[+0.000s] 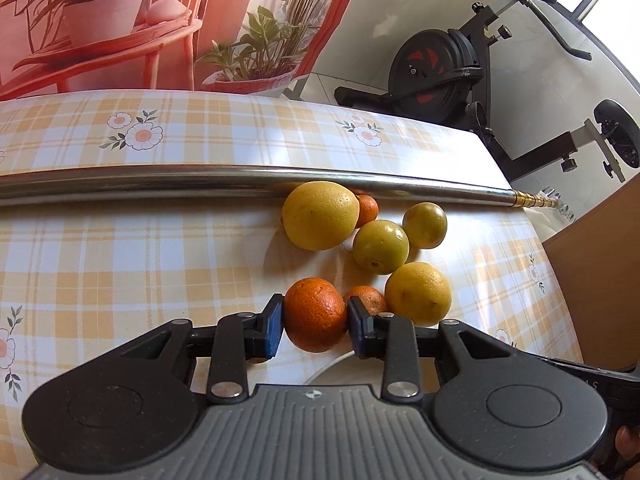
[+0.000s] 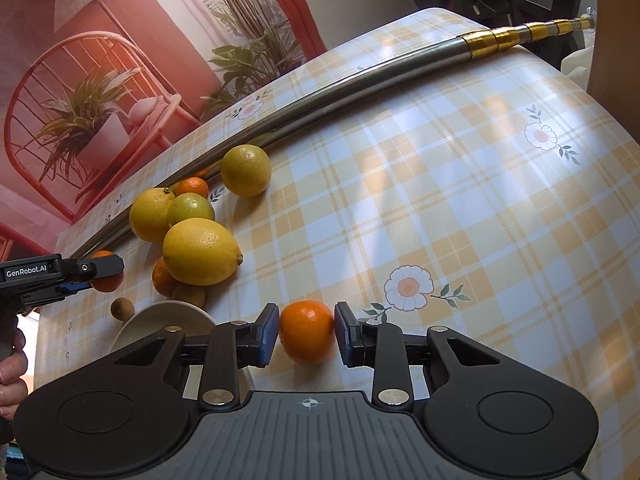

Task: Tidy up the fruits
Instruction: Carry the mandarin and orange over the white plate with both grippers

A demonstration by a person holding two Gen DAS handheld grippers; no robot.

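Observation:
My left gripper (image 1: 315, 322) is shut on an orange mandarin (image 1: 315, 314), held just above the checked tablecloth. It also shows in the right wrist view (image 2: 105, 276) at the far left. My right gripper (image 2: 306, 332) is shut on another mandarin (image 2: 307, 331). A pile of fruit lies beyond: a large yellow lemon (image 1: 320, 215), a greenish lime (image 1: 381, 246), a second lime (image 1: 425, 225), another lemon (image 1: 418, 294) and small mandarins (image 1: 366, 210). A white plate (image 2: 160, 322) lies near the fruit in the right wrist view.
A long steel rod (image 1: 160, 184) with a gold-banded tip lies across the table behind the fruit. Small brown fruits (image 2: 122, 308) sit by the plate. An exercise bike (image 1: 440, 64) stands past the table's far right edge. A printed backdrop hangs behind.

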